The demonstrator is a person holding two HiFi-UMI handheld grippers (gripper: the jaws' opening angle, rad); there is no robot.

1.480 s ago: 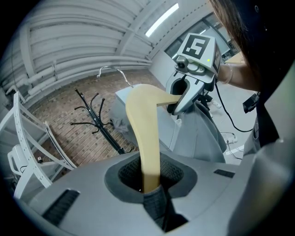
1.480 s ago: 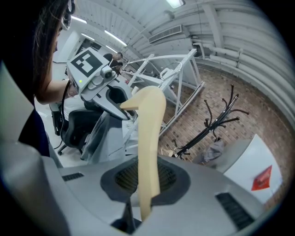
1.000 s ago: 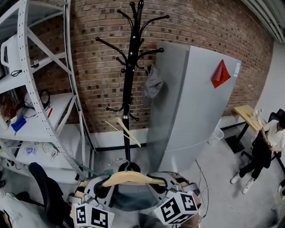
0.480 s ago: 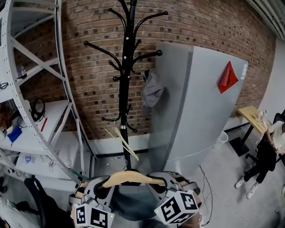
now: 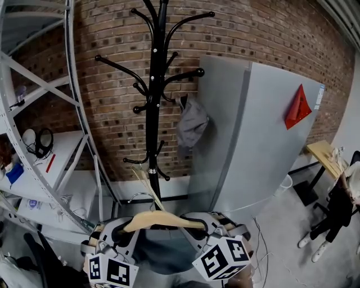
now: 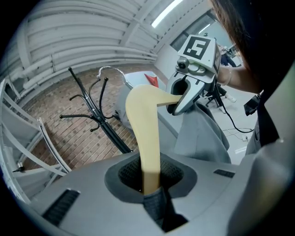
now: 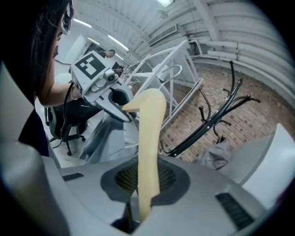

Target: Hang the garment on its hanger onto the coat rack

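Wall (image 5: 112, 112): red brick.
Shelving (image 5: 70, 45): pale metal, left.
Cabinet (image 5: 253, 140): tall, grey, perhaps a fridge; red triangle (image 5: 298, 109).
Floor (image 5: 287, 242): grey concrete.
Light: ceiling strip (image 6: 167, 13).

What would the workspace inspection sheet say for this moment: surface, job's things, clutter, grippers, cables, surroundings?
Surface: grey concrete floor; no table seen.
Job's things: wooden hanger carrying a grey garment, held up in front of the black coat rack, not yet on a hook.
Clutter: grey cloth hanging beside the rack's hooks; headphones on a shelf.
Grippers: left gripper shut on the hanger's left end; right gripper shut on its right end.
Cables: black cable lying on the floor.
Surroundings: brick wall, metal shelving, grey cabinet with a red triangle, a person at the right edge.
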